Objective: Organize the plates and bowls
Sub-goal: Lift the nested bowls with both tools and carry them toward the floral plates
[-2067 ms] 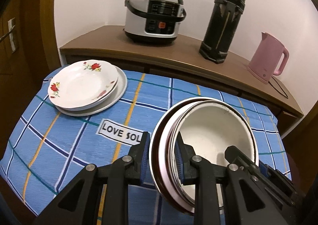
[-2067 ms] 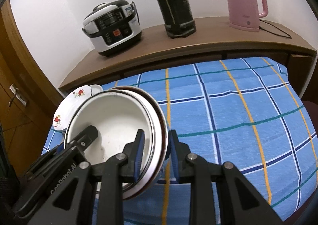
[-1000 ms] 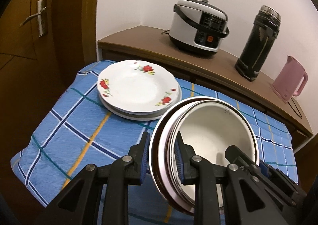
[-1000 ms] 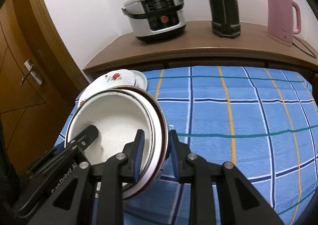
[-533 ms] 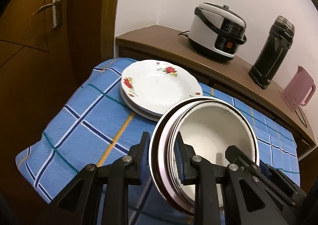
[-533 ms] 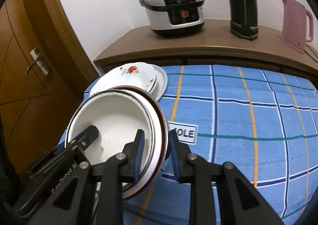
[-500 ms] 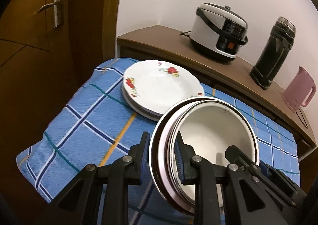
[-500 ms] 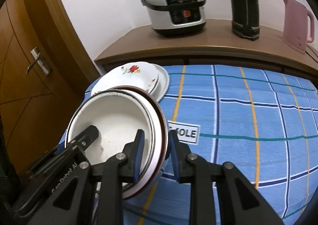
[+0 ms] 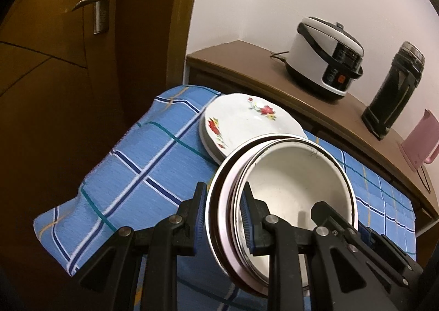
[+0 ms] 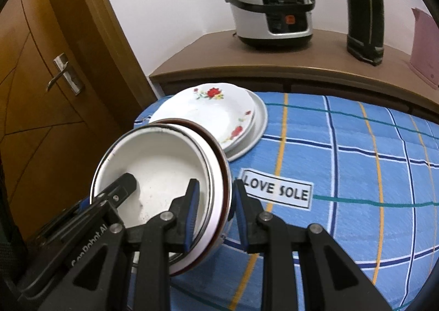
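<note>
Right wrist view reads "LOVE SOLE" on a label (image 10: 277,192); each hand-held gripper, left (image 9: 223,219) and right (image 10: 214,210), clamps the bowls (image 10: 162,171), which hide near plates (image 10: 219,116).

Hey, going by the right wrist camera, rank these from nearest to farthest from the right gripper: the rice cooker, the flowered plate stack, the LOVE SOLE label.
1. LOVE SOLE label: on the tablecloth just beyond the right gripper, slightly right.
2. Flowered plate stack: farther back on the table, near its left corner.
3. Rice cooker: farthest, on the wooden counter behind the table.
</note>
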`<state>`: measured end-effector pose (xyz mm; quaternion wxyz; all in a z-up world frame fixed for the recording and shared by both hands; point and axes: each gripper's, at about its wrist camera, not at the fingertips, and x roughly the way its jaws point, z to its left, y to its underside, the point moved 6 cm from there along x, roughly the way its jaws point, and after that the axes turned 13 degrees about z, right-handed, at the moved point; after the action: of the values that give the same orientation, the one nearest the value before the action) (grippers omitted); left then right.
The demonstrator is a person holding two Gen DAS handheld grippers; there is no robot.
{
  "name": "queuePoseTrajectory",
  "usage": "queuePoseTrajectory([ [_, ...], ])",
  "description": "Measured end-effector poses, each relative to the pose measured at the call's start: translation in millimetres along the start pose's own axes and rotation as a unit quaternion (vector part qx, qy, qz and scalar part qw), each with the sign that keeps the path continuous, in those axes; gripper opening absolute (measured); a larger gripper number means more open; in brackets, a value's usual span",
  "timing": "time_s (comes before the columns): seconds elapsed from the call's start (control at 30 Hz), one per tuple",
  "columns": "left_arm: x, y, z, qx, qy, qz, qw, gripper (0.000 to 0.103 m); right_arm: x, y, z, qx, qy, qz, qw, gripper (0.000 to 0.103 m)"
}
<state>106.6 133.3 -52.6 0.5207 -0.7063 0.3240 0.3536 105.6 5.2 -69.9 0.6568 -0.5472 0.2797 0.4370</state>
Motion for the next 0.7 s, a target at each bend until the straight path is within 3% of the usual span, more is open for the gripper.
queuePoseTrajectory([
  [0.7, -6, -35, 10, -0.012, -0.012, -0.022, 0.9996, 0.026, 8, -30, 23, -0.015, -0.021, -0.013, 1.0, 0.025],
])
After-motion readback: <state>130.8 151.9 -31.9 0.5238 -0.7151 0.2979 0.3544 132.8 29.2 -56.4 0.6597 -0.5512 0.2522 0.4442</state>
